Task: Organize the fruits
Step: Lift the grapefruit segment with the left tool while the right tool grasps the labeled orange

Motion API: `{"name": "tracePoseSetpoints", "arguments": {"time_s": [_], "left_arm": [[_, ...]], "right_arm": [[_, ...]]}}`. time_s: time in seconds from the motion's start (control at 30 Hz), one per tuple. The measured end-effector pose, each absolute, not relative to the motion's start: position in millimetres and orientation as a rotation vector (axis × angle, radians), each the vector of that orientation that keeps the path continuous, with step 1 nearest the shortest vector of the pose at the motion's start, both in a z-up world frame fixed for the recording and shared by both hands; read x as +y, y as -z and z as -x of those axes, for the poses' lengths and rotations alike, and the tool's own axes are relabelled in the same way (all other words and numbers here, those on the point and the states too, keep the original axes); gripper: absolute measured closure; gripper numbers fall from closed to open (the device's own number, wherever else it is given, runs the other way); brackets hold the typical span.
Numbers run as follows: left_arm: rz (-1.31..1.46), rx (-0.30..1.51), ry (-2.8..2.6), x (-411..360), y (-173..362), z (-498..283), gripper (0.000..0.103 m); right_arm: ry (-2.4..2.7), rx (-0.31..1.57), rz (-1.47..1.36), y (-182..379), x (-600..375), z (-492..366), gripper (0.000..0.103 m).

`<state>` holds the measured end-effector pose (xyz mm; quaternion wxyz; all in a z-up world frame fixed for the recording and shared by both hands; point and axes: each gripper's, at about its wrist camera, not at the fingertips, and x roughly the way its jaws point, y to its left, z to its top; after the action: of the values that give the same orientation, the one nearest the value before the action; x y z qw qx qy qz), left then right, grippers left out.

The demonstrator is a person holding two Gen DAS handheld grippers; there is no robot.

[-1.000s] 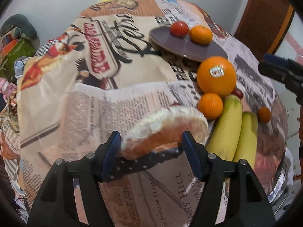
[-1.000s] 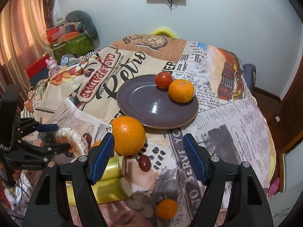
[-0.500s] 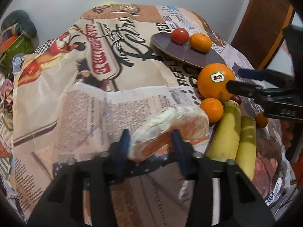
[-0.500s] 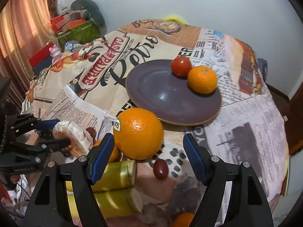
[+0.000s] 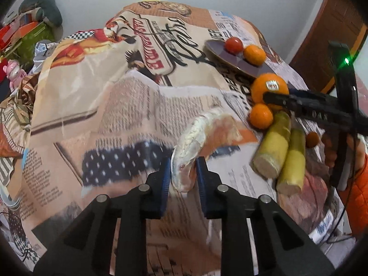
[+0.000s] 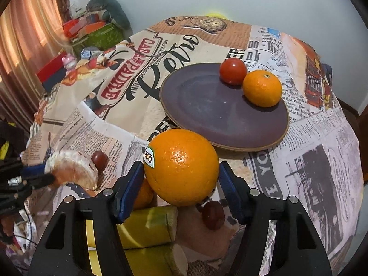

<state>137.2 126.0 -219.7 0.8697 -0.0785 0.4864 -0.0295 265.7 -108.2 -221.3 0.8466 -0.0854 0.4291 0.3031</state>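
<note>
Right gripper [image 6: 181, 184] is straddling the big stickered orange [image 6: 181, 168], fingers spread, one on each side, not visibly pressing yet. The orange is sitting just short of the purple plate [image 6: 207, 115], near rim almost touching it; plate is lying dead ahead along the finger axis, so the carry is looking short and straight forward. Tomato [image 6: 233, 70] and mandarin [image 6: 262, 88] are occupying the plate's far side, near side bare. Left gripper [image 5: 183, 174] is pinching a peeled citrus piece [image 5: 195, 142], well left of the plate, so farther off.
</note>
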Motion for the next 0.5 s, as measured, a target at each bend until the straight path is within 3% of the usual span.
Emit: {"name": "tracePoseSetpoints", "arguments": {"time_s": [0.2,0.27,0.3,0.5], "left_arm": [[0.078,1.030,0.055,111.3,215.9,-134.8,0.077],[0.082,1.030,0.049,112.5,213.6,-138.8,0.057],[0.078,1.024,0.049,112.4,211.4,-141.7,0.052],[0.002,1.016,0.090,101.1,204.4,-164.7,0.044]], "right_arm": [[-0.640,0.870,0.146,206.1,-118.4,-257.3,0.041],[-0.640,0.850,0.144,198.5,-122.4,-253.2,0.041],[-0.639,0.840,0.144,195.0,-124.4,-250.9,0.041],[-0.626,0.806,0.120,182.4,-140.6,-241.2,0.041]]}}
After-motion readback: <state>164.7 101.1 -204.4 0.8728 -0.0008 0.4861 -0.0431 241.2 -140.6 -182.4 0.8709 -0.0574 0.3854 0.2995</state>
